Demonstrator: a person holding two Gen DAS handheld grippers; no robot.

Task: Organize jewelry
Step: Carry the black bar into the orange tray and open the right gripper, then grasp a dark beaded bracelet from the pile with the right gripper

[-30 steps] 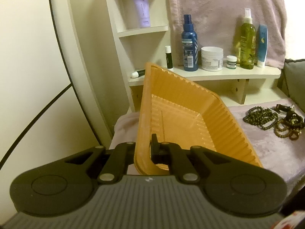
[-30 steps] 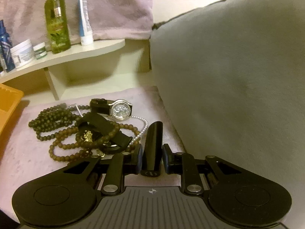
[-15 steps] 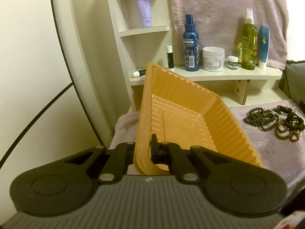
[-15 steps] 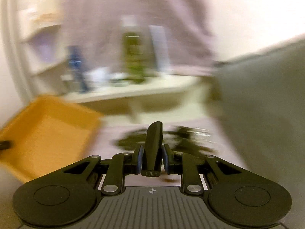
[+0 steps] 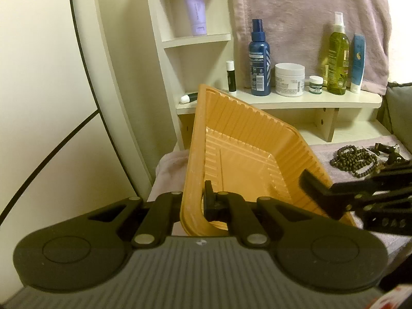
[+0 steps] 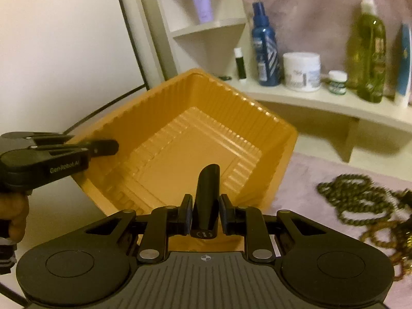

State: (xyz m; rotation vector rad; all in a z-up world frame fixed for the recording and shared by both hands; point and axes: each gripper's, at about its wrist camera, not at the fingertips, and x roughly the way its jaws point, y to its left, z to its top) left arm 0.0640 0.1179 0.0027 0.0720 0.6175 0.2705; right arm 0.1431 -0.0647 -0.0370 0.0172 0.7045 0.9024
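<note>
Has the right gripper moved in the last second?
Yes. The right gripper, shut on a black piece, swung left from over the beads to over the orange tray.

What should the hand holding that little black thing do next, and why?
Probably lower the black piece a little further into the orange tray before the right gripper lets go. It hangs above the bare tray floor, and the left gripper holds the tray tilted by its rim.

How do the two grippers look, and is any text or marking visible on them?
Both are black with a grey ribbed body, round side discs and silver pivot pins. The left gripper carries white "GenRobot.AI" lettering on its side. The right gripper has a small white crosshair mark on its body.
</note>
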